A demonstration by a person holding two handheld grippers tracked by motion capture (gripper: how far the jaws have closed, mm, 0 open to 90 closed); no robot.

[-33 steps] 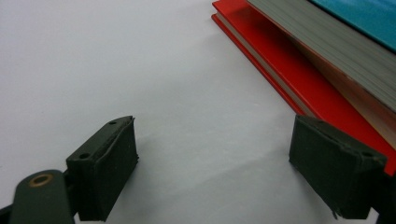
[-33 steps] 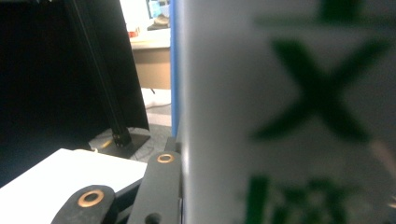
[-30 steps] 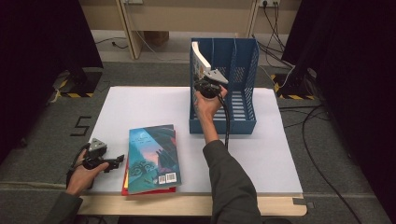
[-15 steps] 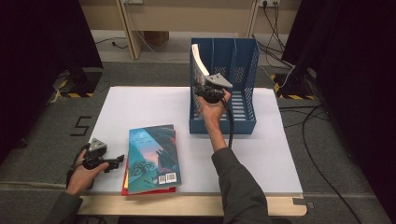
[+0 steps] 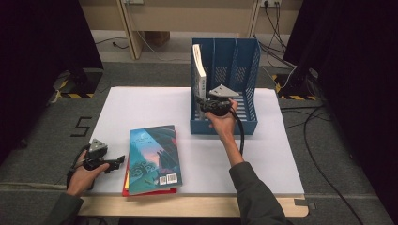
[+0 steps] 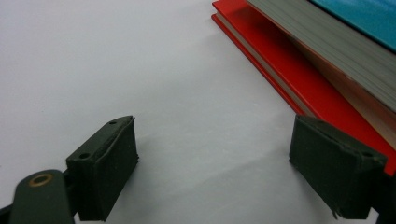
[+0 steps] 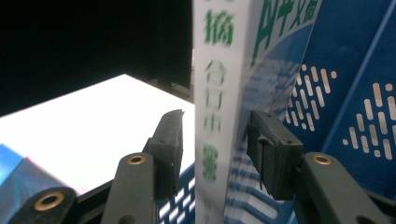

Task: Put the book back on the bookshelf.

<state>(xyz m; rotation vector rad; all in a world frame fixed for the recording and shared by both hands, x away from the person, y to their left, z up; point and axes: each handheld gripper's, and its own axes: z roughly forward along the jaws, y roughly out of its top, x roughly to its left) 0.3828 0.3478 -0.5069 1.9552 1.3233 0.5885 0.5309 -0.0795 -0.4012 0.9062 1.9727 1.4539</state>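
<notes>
Up top, right tool (image 5: 202, 101) at white book (image 5: 199, 65) standing in blue rack's (image 5: 248, 75) left slot; left tool (image 5: 119, 161) beside book stack (image 5: 152, 159) on bench (image 5: 141, 108). Left gripper view: jaws released. Right gripper view: jaws just opening, straddling book spine (image 7: 217, 93), released.

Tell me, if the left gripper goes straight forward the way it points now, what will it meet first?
Probably the red book at the bottom of the stack; the left gripper, jaws open, points along the white table toward it, though depth is unclear.

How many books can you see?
3: a white book standing in the blue rack, a blue book flat on the table, and a red book under it. More may be hidden.
</notes>
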